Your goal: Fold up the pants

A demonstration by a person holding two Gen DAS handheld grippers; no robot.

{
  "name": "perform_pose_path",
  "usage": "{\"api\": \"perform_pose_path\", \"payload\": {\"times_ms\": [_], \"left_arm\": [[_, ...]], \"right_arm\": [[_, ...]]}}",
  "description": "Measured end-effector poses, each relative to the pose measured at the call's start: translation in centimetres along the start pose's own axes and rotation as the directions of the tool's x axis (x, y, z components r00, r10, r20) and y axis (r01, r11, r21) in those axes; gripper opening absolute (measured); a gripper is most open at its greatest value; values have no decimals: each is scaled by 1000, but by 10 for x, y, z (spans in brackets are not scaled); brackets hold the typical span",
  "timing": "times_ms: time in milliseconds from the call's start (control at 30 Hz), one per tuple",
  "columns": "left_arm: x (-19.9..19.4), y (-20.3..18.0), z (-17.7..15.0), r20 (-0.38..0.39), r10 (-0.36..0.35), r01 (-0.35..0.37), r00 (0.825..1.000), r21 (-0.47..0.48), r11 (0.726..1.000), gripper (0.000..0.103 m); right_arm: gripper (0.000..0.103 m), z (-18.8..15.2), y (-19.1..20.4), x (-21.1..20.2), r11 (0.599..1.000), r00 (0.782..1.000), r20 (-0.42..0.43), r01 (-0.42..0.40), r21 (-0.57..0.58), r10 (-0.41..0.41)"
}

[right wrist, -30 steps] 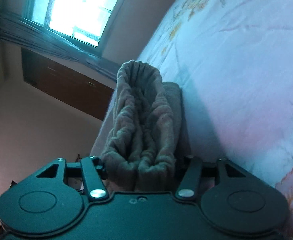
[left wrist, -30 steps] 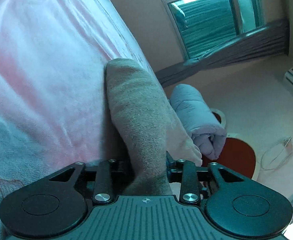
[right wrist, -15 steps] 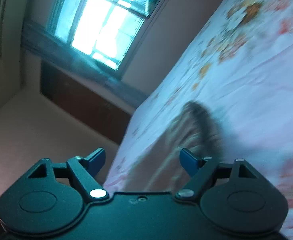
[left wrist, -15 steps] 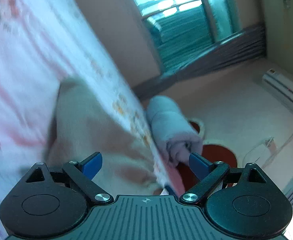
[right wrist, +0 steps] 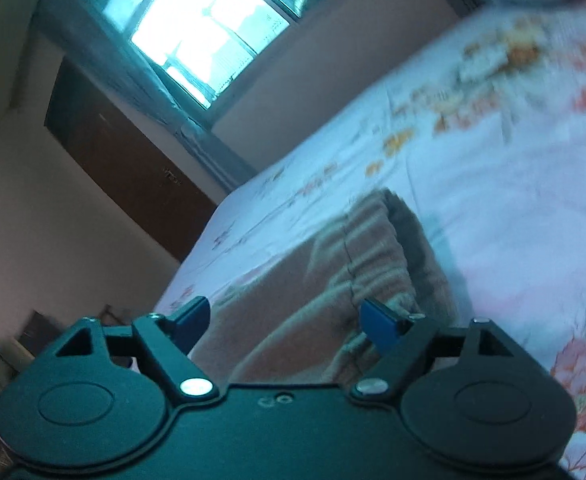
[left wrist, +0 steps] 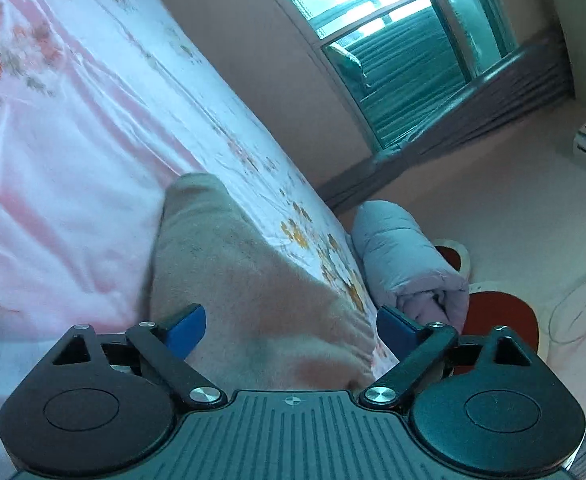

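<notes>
Where the flowered pink bedsheet (left wrist: 73, 152) lies smooth and satiny, the pants (left wrist: 245, 280), a folded tan bundle of soft, fuzzy knit with a gathered, ribbed waistband (right wrist: 373, 248), rest flat on it. Left gripper (left wrist: 291, 326): blue-tipped fingers wide apart, clear of the cloth. Right gripper (right wrist: 283, 320): jaws opening, nothing pinched. Rolled grey quilt (left wrist: 409, 260), puffy and cylindrical, beside the bed.

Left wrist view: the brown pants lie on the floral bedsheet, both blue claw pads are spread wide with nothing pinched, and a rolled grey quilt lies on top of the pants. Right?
Not quite. In the left wrist view the rolled grey quilt lies beyond the edge of the bedsheet, apart from the pants, not on them. The rest holds: the left claw is open and pinches nothing.
</notes>
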State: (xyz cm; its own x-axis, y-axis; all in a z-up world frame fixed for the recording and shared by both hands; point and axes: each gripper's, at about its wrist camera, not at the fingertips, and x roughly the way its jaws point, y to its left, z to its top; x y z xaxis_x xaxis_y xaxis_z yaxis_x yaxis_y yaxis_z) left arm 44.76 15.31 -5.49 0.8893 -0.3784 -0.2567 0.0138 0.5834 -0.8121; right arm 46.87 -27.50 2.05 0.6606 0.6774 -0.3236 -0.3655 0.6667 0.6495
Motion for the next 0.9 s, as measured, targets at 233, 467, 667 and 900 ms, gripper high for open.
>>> {"api": "perform_pose_path", "payload": {"times_ms": [233, 467, 667, 900], "left_arm": [[15, -15, 21, 4, -40, 40, 999, 36, 999, 92], [74, -7, 53, -7, -65, 64, 998, -67, 996, 92], [100, 9, 50, -36, 13, -16, 999, -101, 995, 90], [111, 12, 70, -3, 16, -17, 1000, -74, 997, 90]], "right_arm": [[92, -3, 21, 20, 911, 932, 118, 360, -200, -342], [90, 33, 50, 76, 739, 854, 199, 517, -431, -481], [90, 18, 14, 129, 655, 792, 40, 531, -538, -610], [93, 38, 29, 120, 690, 840, 153, 520, -504, -520]]}}
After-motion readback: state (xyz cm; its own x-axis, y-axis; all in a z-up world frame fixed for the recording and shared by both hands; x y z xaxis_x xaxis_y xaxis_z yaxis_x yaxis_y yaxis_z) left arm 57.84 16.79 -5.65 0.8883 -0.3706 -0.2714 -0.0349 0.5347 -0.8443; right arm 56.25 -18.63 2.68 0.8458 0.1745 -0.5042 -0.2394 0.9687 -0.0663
